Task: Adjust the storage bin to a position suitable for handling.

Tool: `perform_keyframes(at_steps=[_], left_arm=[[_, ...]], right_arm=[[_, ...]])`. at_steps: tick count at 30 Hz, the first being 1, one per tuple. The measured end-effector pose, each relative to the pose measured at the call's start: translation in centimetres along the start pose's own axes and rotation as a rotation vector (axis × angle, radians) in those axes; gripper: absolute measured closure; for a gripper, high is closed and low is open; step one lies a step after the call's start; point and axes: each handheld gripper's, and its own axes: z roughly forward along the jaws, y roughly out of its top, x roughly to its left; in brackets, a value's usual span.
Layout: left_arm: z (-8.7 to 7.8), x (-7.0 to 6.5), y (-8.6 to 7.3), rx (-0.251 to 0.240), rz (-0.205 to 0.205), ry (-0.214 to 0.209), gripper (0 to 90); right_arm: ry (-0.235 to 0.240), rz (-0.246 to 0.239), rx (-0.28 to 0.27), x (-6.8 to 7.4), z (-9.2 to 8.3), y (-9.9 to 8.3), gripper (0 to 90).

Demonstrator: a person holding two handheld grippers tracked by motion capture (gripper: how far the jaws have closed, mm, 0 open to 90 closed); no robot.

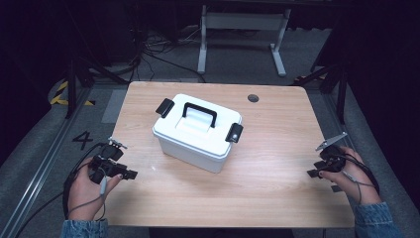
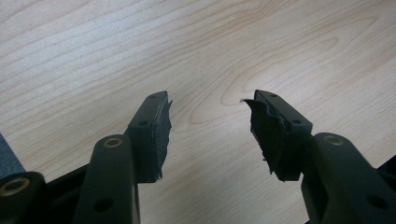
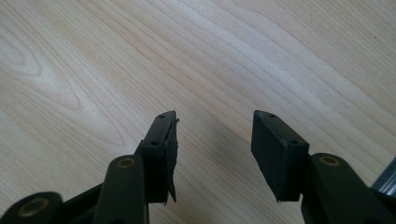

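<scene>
Left gripper (image 1: 130, 174) sits low over the near left edge of the tabletop (image 1: 277, 173), held in the person's left hand (image 1: 86, 191); jaws spread apart, nothing between them. In the left gripper view the left gripper (image 2: 208, 102) points down at bare pale wood grain, the black pads (image 2: 156, 135) frayed at their edges, a wide gap between them. Right gripper (image 1: 313, 173) hangs at the near right edge of the tabletop, gripped by the right hand (image 1: 351, 181), a grey three-cornered plate (image 1: 331, 141) sticking up above it; jaws likewise apart and empty. In the right gripper view the right gripper (image 3: 214, 114) looks down on plain wood, with a sliver of metal rail (image 3: 386, 179) at the far right border. A cable (image 1: 69, 178) loops from the left gripper down past the wrist. Both denim sleeves (image 1: 84, 228) enter from the bottom. Between the two grippers and well apart from each, a white plastic box (image 1: 195, 134) stands near the middle of the tabletop, turned at an angle, lid on, black handle (image 1: 199, 113) upright on top, a black latch (image 1: 164, 107) at each end. A small round hole (image 1: 253, 98) marks the tabletop's far side. Beyond, grey floor and a white desk frame (image 1: 242, 34).
</scene>
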Motion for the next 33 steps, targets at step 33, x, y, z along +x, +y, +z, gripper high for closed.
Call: perform_keyframes(at_steps=[33], left_arm=[[0.4,0.0,1.6,-0.04,0.012,-0.038,44.5]], right_arm=[[0.057,-0.031,-0.059,1.5,-0.7,2.3,47.5]])
